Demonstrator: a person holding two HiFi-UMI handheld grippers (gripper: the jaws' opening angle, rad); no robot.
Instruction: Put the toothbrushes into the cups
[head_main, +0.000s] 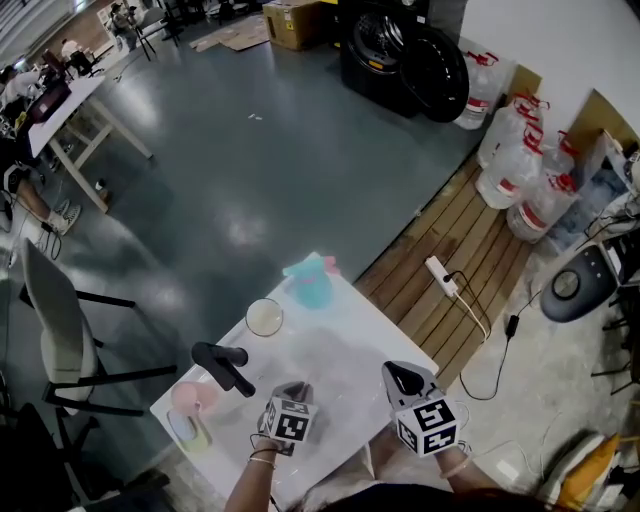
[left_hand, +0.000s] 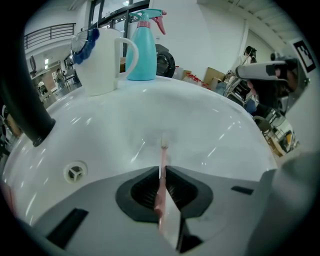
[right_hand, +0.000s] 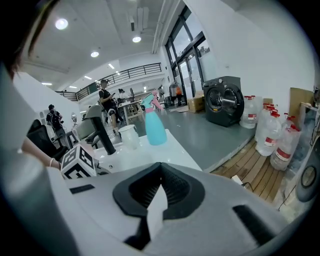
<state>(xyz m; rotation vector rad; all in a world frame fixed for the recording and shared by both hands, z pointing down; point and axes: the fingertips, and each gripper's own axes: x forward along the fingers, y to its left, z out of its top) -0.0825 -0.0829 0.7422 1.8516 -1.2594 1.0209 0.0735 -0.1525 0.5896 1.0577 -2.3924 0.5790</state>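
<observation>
A pink toothbrush (left_hand: 163, 156) sticks out forward from my left gripper (left_hand: 162, 172), which is shut on its handle; the brush head hovers over the white sink basin (left_hand: 210, 125). A white cup (left_hand: 102, 62) with a handle stands on the far rim with something blue (left_hand: 86, 42) inside. In the head view that cup (head_main: 265, 317) is beyond the left gripper (head_main: 293, 390), and a pink cup (head_main: 193, 396) sits on the left rim. My right gripper (head_main: 402, 376) hangs at the sink's right edge, shut (right_hand: 161, 174) with nothing in it.
A black faucet (head_main: 222, 366) rises left of the left gripper. A teal spray bottle (head_main: 310, 282) stands at the far corner by the white cup. A soap dish (head_main: 190, 430) lies near the pink cup. A power strip (head_main: 441, 276) lies on wooden decking to the right.
</observation>
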